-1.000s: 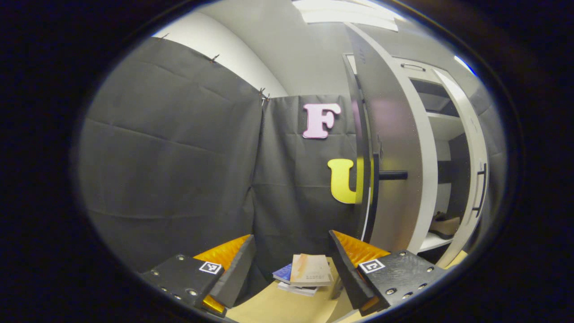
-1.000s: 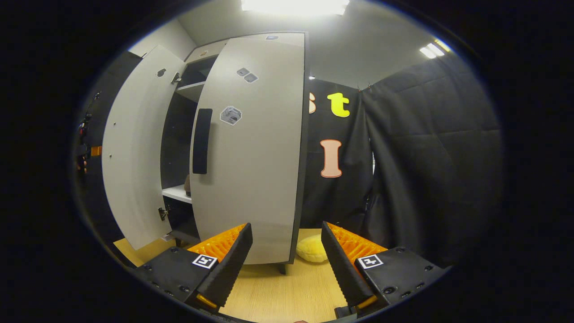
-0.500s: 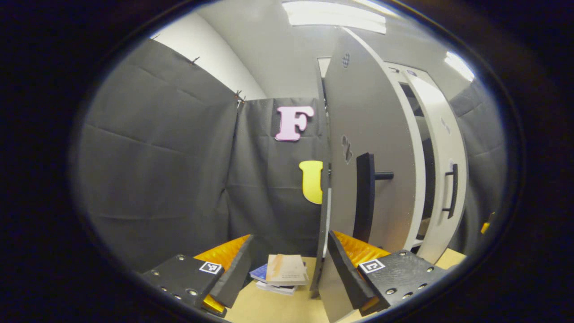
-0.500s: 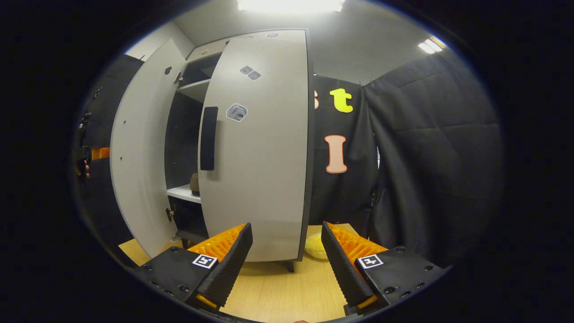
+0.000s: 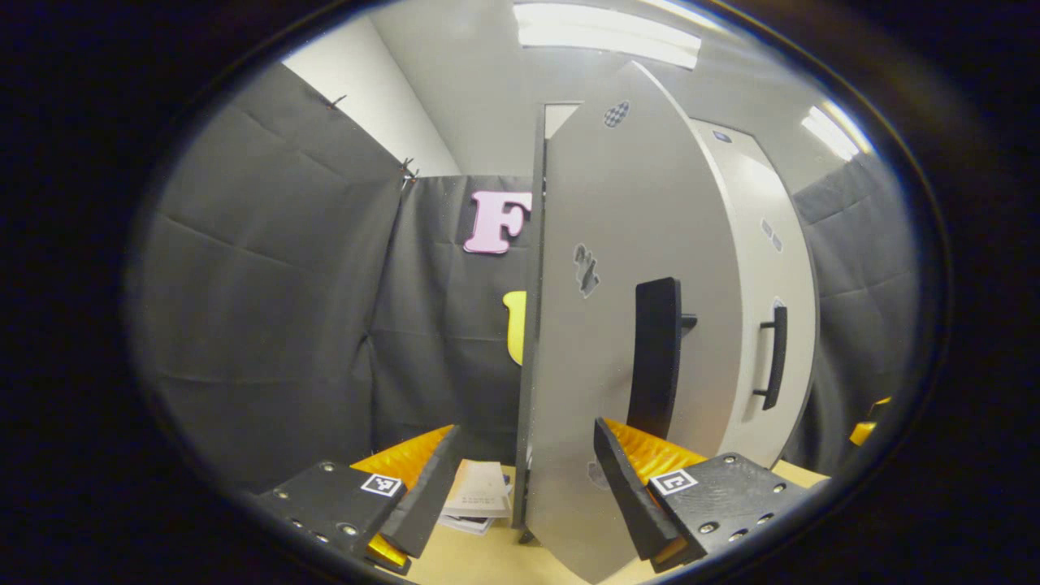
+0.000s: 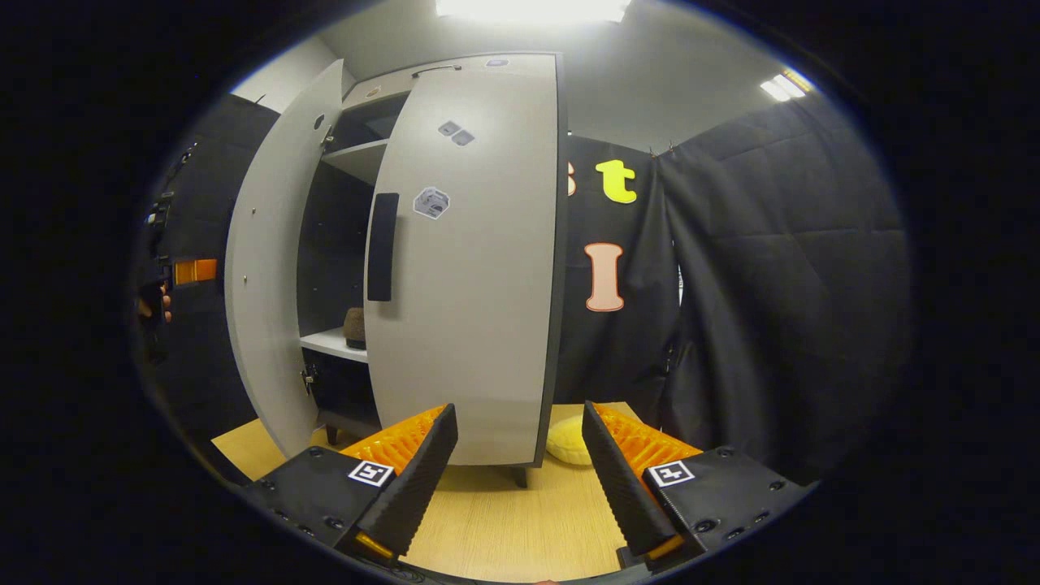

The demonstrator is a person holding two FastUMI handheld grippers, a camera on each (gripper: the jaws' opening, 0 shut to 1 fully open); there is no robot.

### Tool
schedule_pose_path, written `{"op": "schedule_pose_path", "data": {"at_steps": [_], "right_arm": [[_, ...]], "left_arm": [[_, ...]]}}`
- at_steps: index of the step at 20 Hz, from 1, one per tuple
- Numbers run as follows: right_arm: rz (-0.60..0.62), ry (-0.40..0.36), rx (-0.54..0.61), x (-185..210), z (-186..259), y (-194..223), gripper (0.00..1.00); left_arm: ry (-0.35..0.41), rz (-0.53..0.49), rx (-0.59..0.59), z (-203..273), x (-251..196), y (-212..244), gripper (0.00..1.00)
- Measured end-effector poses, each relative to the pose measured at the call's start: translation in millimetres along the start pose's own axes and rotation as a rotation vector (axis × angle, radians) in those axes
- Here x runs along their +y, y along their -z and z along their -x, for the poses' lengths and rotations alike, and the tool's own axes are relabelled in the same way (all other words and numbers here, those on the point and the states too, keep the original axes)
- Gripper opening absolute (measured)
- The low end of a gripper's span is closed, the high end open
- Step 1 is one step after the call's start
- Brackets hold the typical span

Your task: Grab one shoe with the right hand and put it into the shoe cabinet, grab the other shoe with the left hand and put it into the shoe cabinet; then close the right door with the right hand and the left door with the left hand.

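In the left gripper view the left gripper (image 5: pixel 524 487) has its jaws wide and empty, straddling the free edge of the cabinet's left door (image 5: pixel 617 341), which stands partly swung toward shut. That door's dark handle (image 5: pixel 654 357) rises just above the gripper's right finger; whether the finger touches the panel cannot be told. Left of the door's foot a stack of books (image 5: pixel 479 500) lies on the counter (image 5: pixel 479 561). Beyond the left door, the right door (image 5: pixel 768 325) looks nearly shut.

In the right gripper view the right gripper (image 6: pixel 520 479) hangs before the cabinet (image 6: pixel 357 106) with jaws wide and empty, bare counter between it and the right door. Between the two doors a gap shows a shelf (image 6: pixel 329 343) with a shoe (image 6: pixel 354 327) on it. A yellow cushion (image 6: pixel 569 439) lies by the cabinet's right foot. Left of the left door, the other gripper (image 6: pixel 183 272) sits far off.
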State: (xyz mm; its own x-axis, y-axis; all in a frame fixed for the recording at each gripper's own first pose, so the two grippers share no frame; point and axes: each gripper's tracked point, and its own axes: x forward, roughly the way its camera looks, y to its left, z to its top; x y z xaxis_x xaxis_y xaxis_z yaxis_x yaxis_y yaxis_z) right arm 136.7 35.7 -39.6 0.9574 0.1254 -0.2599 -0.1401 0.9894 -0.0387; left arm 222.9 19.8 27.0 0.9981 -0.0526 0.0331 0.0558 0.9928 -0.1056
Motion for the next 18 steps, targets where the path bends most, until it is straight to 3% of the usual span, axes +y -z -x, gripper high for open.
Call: {"op": "schedule_pose_path", "data": {"at_steps": [10, 18], "right_arm": [[-0.023, 0.017, 0.02, -3.4, 1.5, 8.4, 0.98], [-0.019, 0.0, 0.015, 6.0, -3.1, 5.8, 0.98]], "left_arm": [[0.107, 0.028, -0.015, -43.0, -75.2, 4.8, 1.0], [0.121, 0.031, -0.011, -56.9, -82.7, 11.1, 1.0]]}}
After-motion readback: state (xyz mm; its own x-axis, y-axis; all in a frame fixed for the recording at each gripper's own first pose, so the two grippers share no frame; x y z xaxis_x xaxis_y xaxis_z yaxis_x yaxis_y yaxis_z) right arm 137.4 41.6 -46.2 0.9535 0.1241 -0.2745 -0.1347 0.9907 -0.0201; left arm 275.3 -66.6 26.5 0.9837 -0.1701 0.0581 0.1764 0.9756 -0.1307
